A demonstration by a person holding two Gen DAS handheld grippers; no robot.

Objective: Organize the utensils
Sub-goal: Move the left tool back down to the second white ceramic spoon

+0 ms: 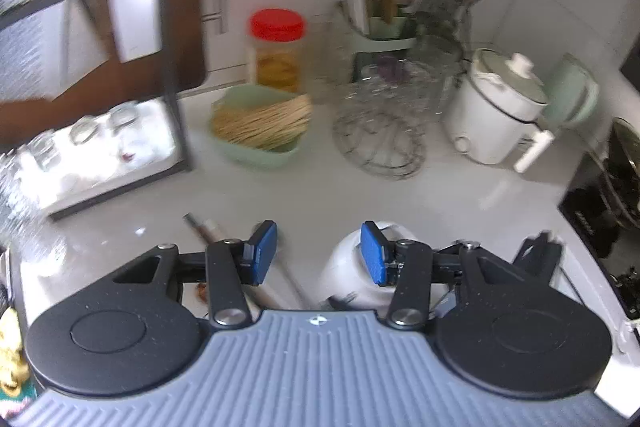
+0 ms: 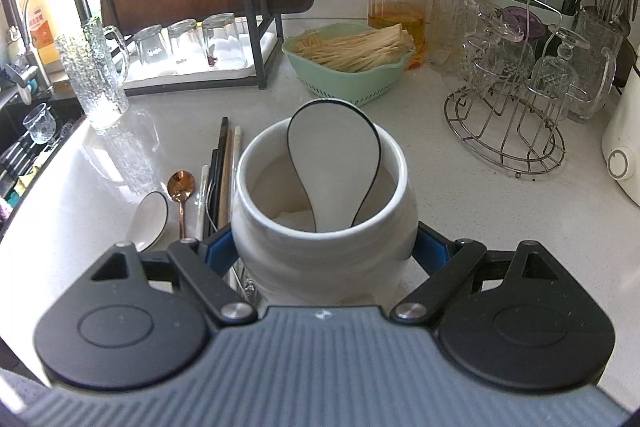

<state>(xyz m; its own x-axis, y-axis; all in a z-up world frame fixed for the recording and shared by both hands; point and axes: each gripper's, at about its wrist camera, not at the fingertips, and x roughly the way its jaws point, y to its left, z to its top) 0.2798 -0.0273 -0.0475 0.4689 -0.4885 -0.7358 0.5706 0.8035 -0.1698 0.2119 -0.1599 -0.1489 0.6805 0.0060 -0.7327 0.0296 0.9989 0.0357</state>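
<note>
Utensils are partly sorted: one white spoon [image 2: 334,163] stands in the white jar [image 2: 324,227] near the worktop's front edge, clamped by the right gripper [image 2: 324,255]. Another white spoon [image 2: 150,219], a copper spoon [image 2: 181,187] and chopsticks [image 2: 224,171] lie beside it; the left gripper [image 1: 318,253] hangs half open, empty.

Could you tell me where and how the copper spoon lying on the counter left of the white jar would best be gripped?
Probably on its thin handle, coming down from above. The copper spoon lies flat on the counter, bowl pointing away, with a white spoon on its left and chopsticks on its right, so jaws set across the handle should fit the narrow gaps on either side.
</note>
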